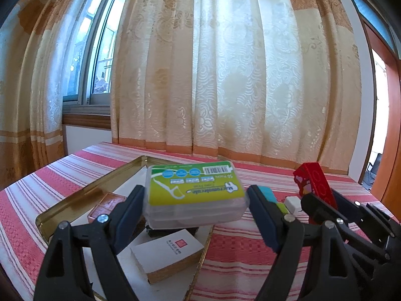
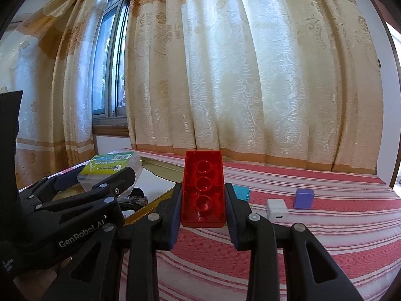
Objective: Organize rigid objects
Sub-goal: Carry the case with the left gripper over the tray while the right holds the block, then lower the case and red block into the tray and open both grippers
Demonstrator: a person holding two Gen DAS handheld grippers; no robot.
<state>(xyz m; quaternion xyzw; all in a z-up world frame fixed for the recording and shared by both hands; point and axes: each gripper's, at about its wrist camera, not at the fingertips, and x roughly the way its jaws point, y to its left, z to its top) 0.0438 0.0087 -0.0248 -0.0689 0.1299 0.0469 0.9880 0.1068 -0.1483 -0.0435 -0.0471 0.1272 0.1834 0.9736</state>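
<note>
Holding a clear floss box [image 1: 196, 195] across its short sides, the left hand-held gripper [image 1: 196, 202] kept it lifted over the gold tray [image 1: 75, 195], its pads pressed on both walls. The box looked light, stiff and smooth-walled, so a grip low on its flat sides seemed safest against slipping. The right hand-held gripper [image 2: 202, 198] was clenched on a red brick [image 2: 203, 188], hollow underside up, held above the striped surface [image 2: 300, 238] at 3 o'clock of the tray. The brick seemed hard and light, its parallel long sides giving sure purchase.

In the tray, below the box, lay a white card box [image 1: 168, 253] at 6 o'clock, a brown block [image 1: 106, 204] at 9 o'clock and a dark item, mostly hidden. These crowded the tray floor, so free room for the floss box probably lay toward the far corner at 12 o'clock. On the surface beyond the brick sat a white charger [image 2: 277, 208], a purple block [image 2: 304, 198] at 2 o'clock and a blue piece [image 2: 240, 192] just beside the right pad. The two grippers were near each other and could have collided over the tray.
</note>
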